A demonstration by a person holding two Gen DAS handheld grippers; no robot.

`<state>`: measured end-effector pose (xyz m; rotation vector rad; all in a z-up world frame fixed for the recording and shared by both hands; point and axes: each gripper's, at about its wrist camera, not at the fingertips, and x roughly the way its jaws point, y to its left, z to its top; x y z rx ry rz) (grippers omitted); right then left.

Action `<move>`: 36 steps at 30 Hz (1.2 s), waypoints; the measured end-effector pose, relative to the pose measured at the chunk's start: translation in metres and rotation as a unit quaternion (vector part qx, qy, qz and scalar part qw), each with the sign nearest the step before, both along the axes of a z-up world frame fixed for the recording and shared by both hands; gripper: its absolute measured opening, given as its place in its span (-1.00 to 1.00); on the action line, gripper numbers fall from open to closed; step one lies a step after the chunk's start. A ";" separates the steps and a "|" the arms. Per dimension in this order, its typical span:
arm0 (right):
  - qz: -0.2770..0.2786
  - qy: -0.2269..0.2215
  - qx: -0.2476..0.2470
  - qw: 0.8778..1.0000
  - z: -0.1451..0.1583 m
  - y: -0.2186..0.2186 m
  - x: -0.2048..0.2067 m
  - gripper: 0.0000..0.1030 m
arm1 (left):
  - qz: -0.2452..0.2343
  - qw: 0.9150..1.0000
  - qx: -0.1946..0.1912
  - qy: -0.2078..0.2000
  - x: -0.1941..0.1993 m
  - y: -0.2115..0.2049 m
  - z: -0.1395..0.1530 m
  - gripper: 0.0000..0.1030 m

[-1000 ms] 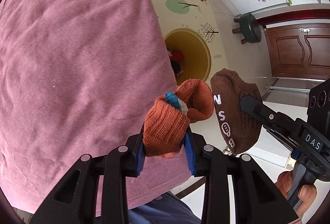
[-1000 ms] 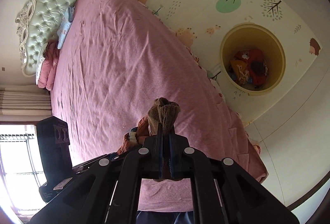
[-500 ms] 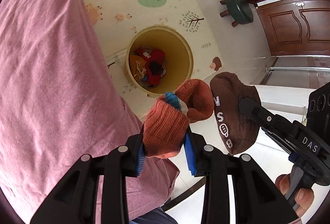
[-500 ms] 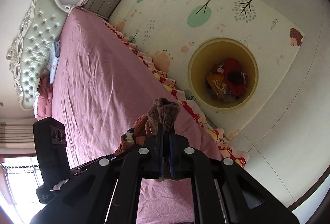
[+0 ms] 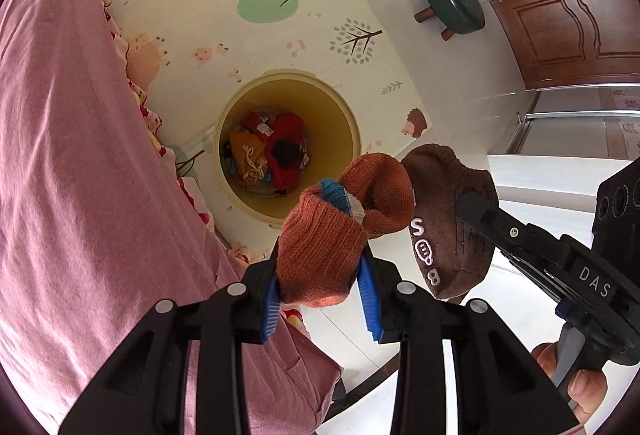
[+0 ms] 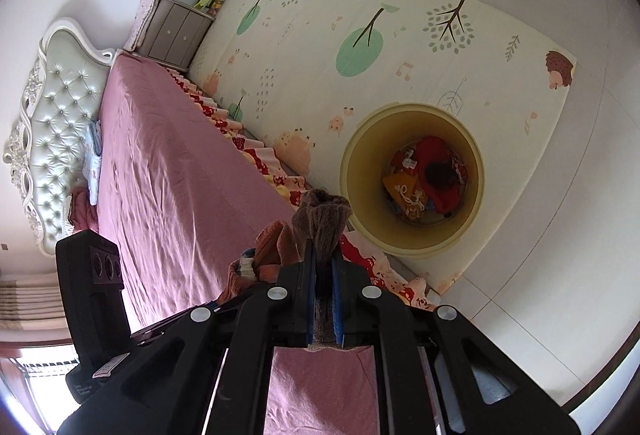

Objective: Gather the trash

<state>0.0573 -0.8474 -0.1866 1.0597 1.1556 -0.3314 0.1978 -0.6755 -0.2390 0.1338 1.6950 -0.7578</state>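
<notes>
A pink-covered bed (image 6: 172, 191) w/ tufted headboard (image 6: 60, 139) and a grey nightstand (image 6: 178, 31) is shown only in the right wrist view; a brown wooden door (image 5: 568, 27) only in the left. A patterned cream play mat (image 5: 224, 15) lies ahead of both finger pairs, the round yellow bin (image 5: 344, 123) w/ red and orange cloth set on it. The left gripper (image 5: 320, 287) is clamped on a rust-orange knitted sock (image 5: 320, 255). The right gripper (image 6: 323, 275) is pinched on a brown knitted sock (image 6: 322, 219) just right of it; bin view partly blocked by both socks.
</notes>
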 end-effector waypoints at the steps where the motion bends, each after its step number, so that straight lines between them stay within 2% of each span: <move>1: -0.005 -0.001 0.002 1.000 -0.001 -0.005 0.001 -0.64 | 0.000 1.000 0.000 -0.001 0.003 -0.003 0.000 -0.18; 2: -0.011 -0.002 0.003 1.000 -0.001 -0.009 0.001 -0.52 | 0.000 1.000 0.000 -0.003 0.005 -0.005 0.001 0.03; 3: -0.019 -0.002 -0.001 1.000 0.000 -0.013 0.001 -0.28 | 0.002 1.000 0.001 -0.007 0.008 -0.007 0.002 0.16; 4: -0.025 -0.003 -0.003 1.000 0.001 -0.017 0.001 -0.19 | 0.003 1.000 0.003 -0.011 0.010 -0.008 0.003 0.33; 7: -0.035 -0.005 -0.004 0.999 0.004 -0.024 0.000 -0.18 | -0.004 1.000 0.008 -0.016 0.013 -0.013 0.005 0.39; 17: -0.012 -0.002 0.001 1.000 0.012 -0.002 0.004 -0.18 | -0.015 0.999 0.013 -0.043 0.009 0.001 0.018 0.41; 21: 0.006 -0.008 -0.002 1.000 0.024 0.015 0.009 -0.18 | -0.001 0.999 0.007 -0.047 0.009 0.020 0.029 0.41; 28: 0.052 -0.015 -0.003 0.999 0.044 0.062 0.018 -0.18 | 0.043 0.996 0.015 -0.072 0.005 0.081 0.054 0.41; 36: 0.136 -0.010 0.008 0.991 0.053 0.155 0.029 -0.18 | 0.107 0.990 0.029 -0.084 -0.011 0.176 0.072 0.41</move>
